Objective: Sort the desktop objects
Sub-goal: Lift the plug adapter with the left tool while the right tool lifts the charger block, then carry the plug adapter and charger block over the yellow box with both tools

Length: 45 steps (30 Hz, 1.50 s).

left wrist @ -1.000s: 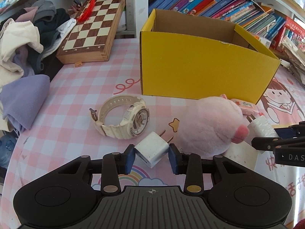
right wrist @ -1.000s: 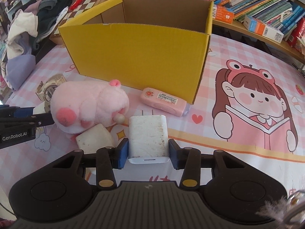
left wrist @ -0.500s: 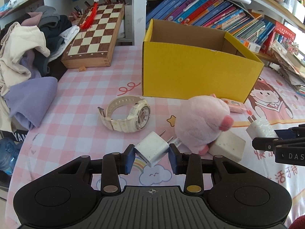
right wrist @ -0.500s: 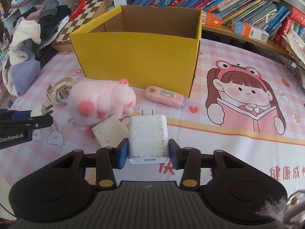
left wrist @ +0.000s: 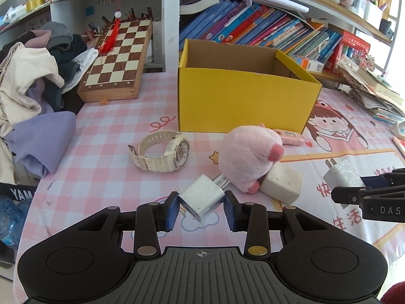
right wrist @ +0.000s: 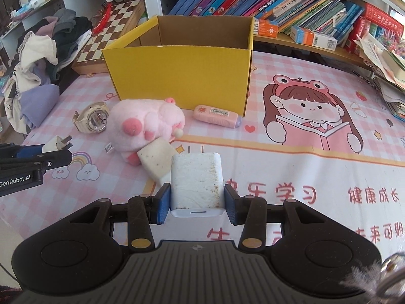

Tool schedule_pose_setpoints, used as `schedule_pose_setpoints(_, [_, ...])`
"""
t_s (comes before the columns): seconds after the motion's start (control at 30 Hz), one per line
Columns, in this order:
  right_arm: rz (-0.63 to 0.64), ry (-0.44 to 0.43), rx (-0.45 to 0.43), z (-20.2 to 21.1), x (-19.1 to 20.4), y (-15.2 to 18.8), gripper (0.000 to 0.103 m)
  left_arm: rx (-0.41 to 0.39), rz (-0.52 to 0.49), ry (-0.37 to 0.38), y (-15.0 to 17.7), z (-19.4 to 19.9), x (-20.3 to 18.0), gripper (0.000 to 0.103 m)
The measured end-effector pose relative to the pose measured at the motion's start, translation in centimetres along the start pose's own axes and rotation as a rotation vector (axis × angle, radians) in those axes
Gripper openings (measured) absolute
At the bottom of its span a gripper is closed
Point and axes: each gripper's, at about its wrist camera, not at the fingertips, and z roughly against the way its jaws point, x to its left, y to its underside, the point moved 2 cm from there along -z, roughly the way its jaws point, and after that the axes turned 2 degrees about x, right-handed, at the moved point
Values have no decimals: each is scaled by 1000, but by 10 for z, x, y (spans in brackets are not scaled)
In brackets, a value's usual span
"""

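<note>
Toward the table's left edge lies a cream watch (left wrist: 162,152), then a pink plush pig (left wrist: 249,155) leaning on a white block (left wrist: 282,183), before the yellow box (left wrist: 243,101) standing farther back. The left gripper (left wrist: 202,209) pinches a small white charger (left wrist: 202,197) cornerwise; the right gripper (right wrist: 197,206) clamps a larger stained charger (right wrist: 197,182) squarely, both lifted above the tablecloth (right wrist: 329,177)

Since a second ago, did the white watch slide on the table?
No. The white watch keeps its spot just off the yellow box's front left corner, beside the pink squiggle; only the camera pulled back.
</note>
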Motion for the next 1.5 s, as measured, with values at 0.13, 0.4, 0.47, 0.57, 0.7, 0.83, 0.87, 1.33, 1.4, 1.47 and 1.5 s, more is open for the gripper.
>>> schedule_pose_setpoints(0.13, [-12,9,-4,6,3,7,41,-6,-10,13,3,6,-1,36])
schedule_pose_setpoints(0.4, [-8,14,-17,16,12,15,41,-20,-16,46,6,17,-1,36])
schedule_pose_setpoints(0.47, [-6,12,-22,18,14,15,41,-24,-10,57,5,20,-1,36])
schedule_pose_setpoints(0.57, [-2,5,-32,23,16,14,41,-32,0,75,4,24,-2,36])
schedule_pose_setpoints(0.7, [7,-9,-43,28,19,11,41,-40,8,93,0,28,-3,36])
schedule_pose_setpoints(0.83, [27,-35,-35,30,22,4,41,-41,11,111,-4,28,-4,36])
schedule_pose_setpoints(0.87, [31,-41,-32,30,22,2,41,-40,13,116,-6,28,-5,36])
schedule_pose_setpoints(1.33, [66,-97,-79,39,7,-49,41,-108,27,179,-55,29,-12,36])
schedule_pose_setpoints(1.4, [80,-102,-97,41,4,-62,41,-125,20,180,-66,29,-14,36])
schedule_pose_setpoints(1.47, [97,-103,-112,43,0,-75,41,-145,12,177,-77,28,-15,36])
schedule_pose_setpoints(1.5, [107,-104,-119,43,-2,-82,41,-155,9,175,-83,27,-16,36])
